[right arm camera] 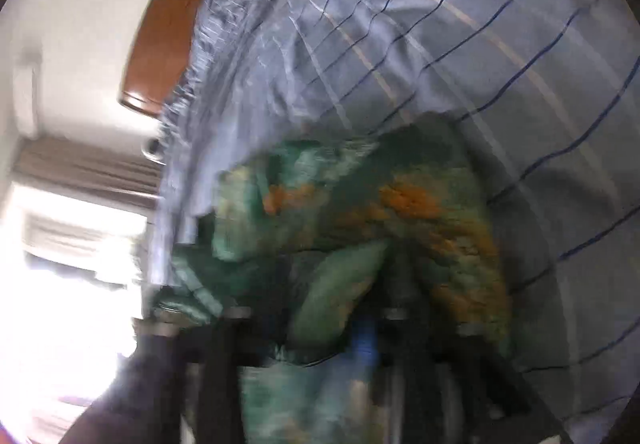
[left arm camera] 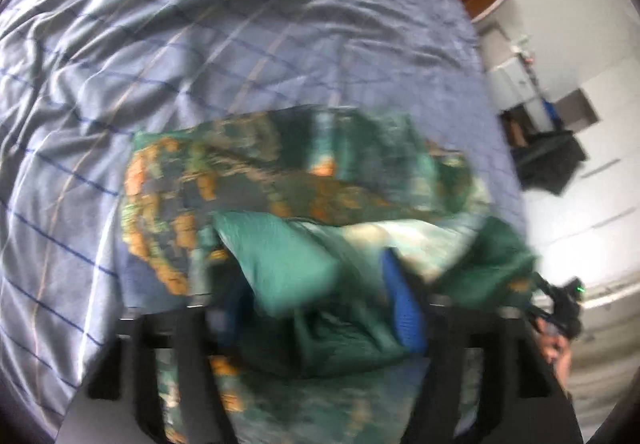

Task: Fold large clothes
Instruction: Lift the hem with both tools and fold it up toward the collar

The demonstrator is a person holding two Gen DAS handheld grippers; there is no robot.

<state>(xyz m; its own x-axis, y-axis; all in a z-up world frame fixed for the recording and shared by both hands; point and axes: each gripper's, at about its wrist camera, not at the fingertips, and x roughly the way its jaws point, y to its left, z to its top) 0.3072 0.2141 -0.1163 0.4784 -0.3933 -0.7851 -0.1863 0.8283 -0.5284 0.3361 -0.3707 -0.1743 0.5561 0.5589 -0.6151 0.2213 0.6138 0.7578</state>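
Note:
A large green garment (left arm camera: 248,172) with orange patterning lies bunched on the bed, one plain green fold turned up toward the camera. My left gripper (left arm camera: 316,284) stands wide over that fold, and its blue pad (left arm camera: 402,308) lies against the cloth without pinching it. In the right wrist view the same garment (right arm camera: 400,204) is blurred by motion. My right gripper (right arm camera: 340,296) has its fingers apart with a green fold lying loosely between them. At the right edge of the left wrist view, a hand holds the other gripper's body (left arm camera: 568,304).
A pale blue sheet (left arm camera: 200,44) with dark blue and tan lines covers the bed (right arm camera: 460,44). A brown wooden headboard (right arm camera: 168,24) runs along its far side. Dark furniture (left arm camera: 548,160) stands on the white floor beyond the bed. A bright window (right arm camera: 72,264) glares at the left.

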